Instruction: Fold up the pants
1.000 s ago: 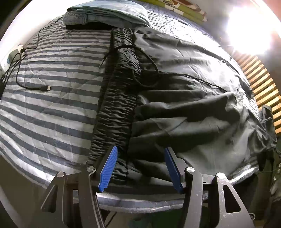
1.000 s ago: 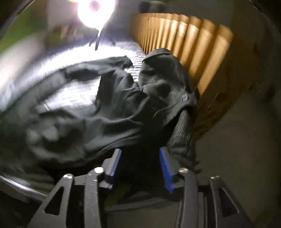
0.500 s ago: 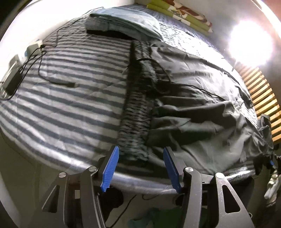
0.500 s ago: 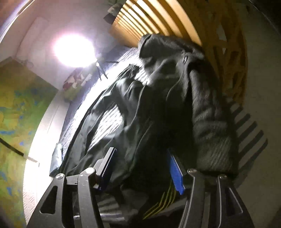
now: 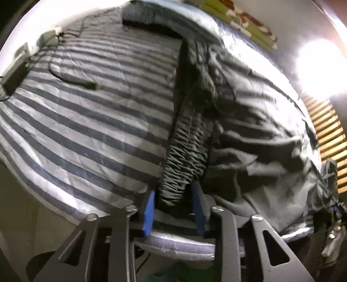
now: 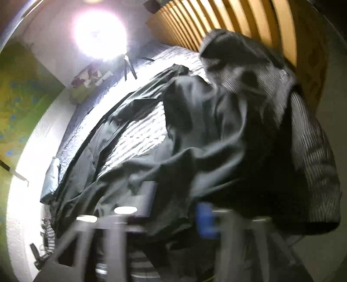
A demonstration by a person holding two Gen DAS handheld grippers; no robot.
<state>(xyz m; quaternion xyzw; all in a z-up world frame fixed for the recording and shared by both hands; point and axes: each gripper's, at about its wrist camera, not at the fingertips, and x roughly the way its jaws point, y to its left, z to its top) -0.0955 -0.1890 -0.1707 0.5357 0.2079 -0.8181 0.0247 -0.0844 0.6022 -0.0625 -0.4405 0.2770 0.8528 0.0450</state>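
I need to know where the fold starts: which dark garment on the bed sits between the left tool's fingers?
The black pants, at their gathered elastic waistband. The ribbed dark sweater lies apart, heaped by the wooden slats.

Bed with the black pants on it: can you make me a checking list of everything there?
Surface: bed with a striped sheet, wrinkled.
Job's things: black pants spread out, not folded yet, gathered waistband near the bed's edge.
Clutter: folded blue clothes at the far end; dark ribbed sweater beside the pants.
Grippers: left tongs have just closed on the waistband; right tongs, blurred, have just closed with pants cloth between them.
Cables: black cable across the sheet, running to a plug box.
Surroundings: bright lamp, wooden slats.
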